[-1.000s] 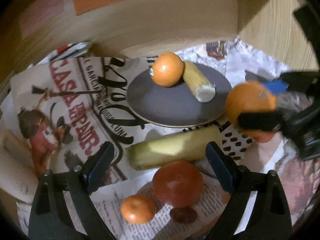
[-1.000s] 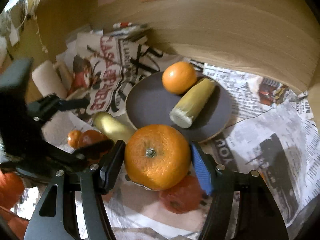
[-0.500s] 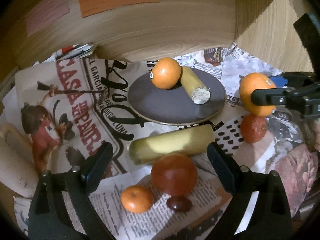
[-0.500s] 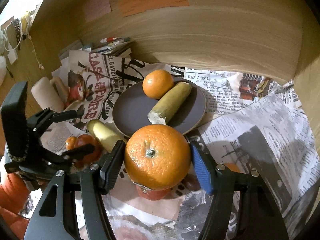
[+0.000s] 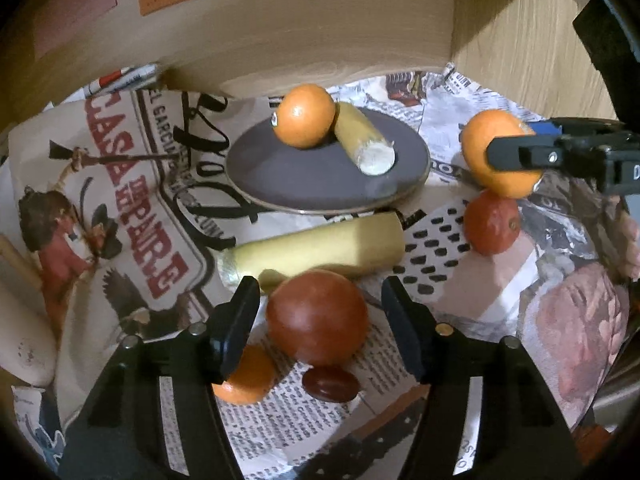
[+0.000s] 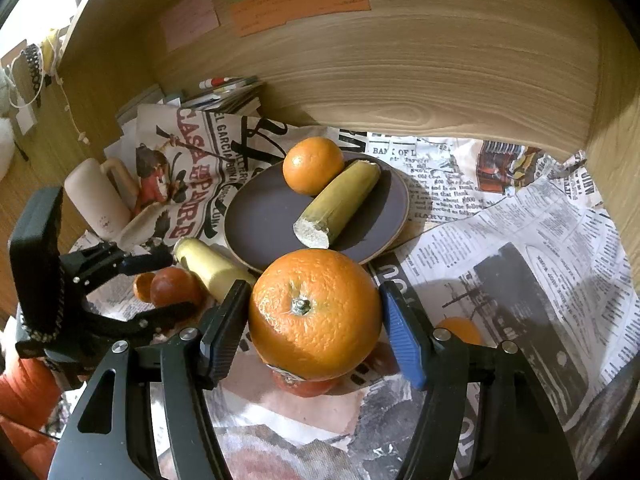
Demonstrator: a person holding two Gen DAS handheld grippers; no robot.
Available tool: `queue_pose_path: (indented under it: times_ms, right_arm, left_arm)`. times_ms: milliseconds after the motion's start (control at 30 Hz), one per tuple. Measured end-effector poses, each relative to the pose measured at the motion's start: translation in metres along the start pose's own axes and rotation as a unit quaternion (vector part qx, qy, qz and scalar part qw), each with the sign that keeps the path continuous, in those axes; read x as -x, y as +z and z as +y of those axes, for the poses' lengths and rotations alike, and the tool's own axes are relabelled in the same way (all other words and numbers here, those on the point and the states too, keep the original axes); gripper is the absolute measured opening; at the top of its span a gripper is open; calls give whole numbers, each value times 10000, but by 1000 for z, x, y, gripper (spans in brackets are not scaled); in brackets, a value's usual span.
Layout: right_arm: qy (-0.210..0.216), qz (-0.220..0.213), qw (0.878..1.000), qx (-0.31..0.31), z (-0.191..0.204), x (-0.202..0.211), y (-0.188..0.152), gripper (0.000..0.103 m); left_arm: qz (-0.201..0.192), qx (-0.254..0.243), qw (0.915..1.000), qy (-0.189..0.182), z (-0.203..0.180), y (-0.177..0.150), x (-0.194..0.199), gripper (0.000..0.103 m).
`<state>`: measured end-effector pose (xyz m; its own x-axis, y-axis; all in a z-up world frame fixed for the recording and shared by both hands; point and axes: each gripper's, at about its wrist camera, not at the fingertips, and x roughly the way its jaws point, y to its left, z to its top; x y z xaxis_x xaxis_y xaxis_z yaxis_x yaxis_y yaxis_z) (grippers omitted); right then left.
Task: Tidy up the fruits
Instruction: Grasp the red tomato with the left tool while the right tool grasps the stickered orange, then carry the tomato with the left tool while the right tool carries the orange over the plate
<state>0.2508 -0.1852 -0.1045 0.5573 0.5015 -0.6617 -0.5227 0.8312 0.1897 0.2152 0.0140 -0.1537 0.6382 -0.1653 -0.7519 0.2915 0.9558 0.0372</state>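
While the left claw (image 5: 316, 312) narrows from a much wider spread, closing around the red fruit (image 5: 317, 317) on the newspaper-covered bench (image 5: 472, 292) with slim gaps still beside each pad, the right claw (image 6: 314, 314) stays clamped on the large orange (image 6: 315, 314), lifted just short of the dark plate (image 6: 264, 220). Judgement: second pick beginning; plate already carries a small orange (image 6: 313, 165) and a cut yellow stalk (image 6: 340, 204).

left gripper (image 5: 318, 312): a black frame with black pads; silver screws are seen at the finger joints, one brass.
right gripper (image 6: 314, 320): a black frame; one black ribbed pad, one blue pad, silver screws.
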Motion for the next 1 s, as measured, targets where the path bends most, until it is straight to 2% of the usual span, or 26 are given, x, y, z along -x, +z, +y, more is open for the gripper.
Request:
queue_pose_path:
  times_ms: [67, 233, 433, 733, 1000]
  right_arm:
    - [-14, -4, 10000, 1, -1, 0, -1, 62]
    - [-50, -20, 10000, -31, -4, 1, 0, 62]
    - [-102, -128, 9999, -53, -6, 5, 6, 62]
    - [-245, -337, 9991, 21, -9, 9, 27, 62]
    - [-338, -419, 9985, 124, -11, 3, 44, 62]
  left_arm:
    - [51, 99, 9999, -36, 2, -1, -3, 51]
    - [51, 405, 9990, -184, 12, 1, -1, 50]
    - [-171, 460, 9986, -192, 15, 10, 14, 50]
    - [-631, 442, 9969, -154, 19, 43, 34, 50]
    - [-754, 514, 9957, -165, 27, 72, 27, 50]
